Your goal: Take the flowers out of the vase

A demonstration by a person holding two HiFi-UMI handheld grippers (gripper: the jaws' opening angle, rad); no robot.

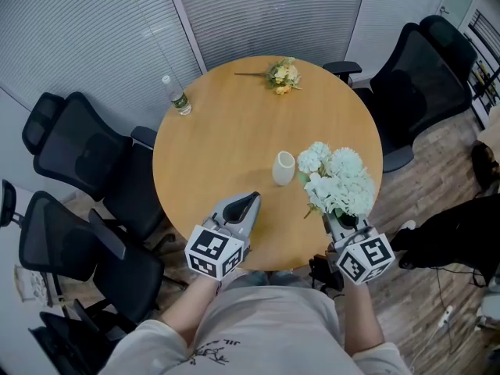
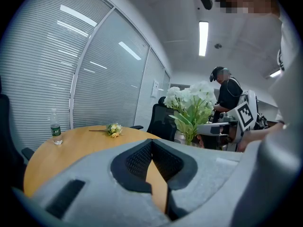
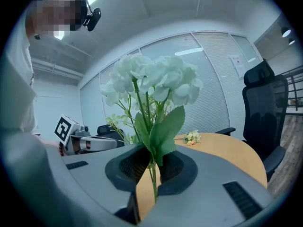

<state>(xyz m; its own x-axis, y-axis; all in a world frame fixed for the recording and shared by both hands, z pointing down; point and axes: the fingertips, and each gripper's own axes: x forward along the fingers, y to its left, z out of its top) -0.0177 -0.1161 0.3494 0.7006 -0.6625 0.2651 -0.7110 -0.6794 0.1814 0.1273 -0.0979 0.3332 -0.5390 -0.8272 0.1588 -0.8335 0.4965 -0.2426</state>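
Note:
A small white vase (image 1: 283, 168) stands upright near the middle of the round wooden table (image 1: 226, 131), with nothing in it. To its right my right gripper (image 1: 337, 221) is shut on the green stems of a bunch of white flowers (image 1: 337, 180), held clear of the vase over the table's near edge. In the right gripper view the stems (image 3: 152, 174) run up between the jaws to the blooms (image 3: 151, 82). My left gripper (image 1: 251, 199) is shut and holds nothing, pointing at the table left of the vase. The left gripper view shows the white bunch (image 2: 191, 98) off to the right.
A small yellow flower bunch (image 1: 283, 75) lies at the table's far edge, and a water bottle (image 1: 177, 96) stands at its far left. Black office chairs (image 1: 78, 155) ring the table. Glass walls with blinds stand behind. Another person (image 2: 226, 91) is beyond the table.

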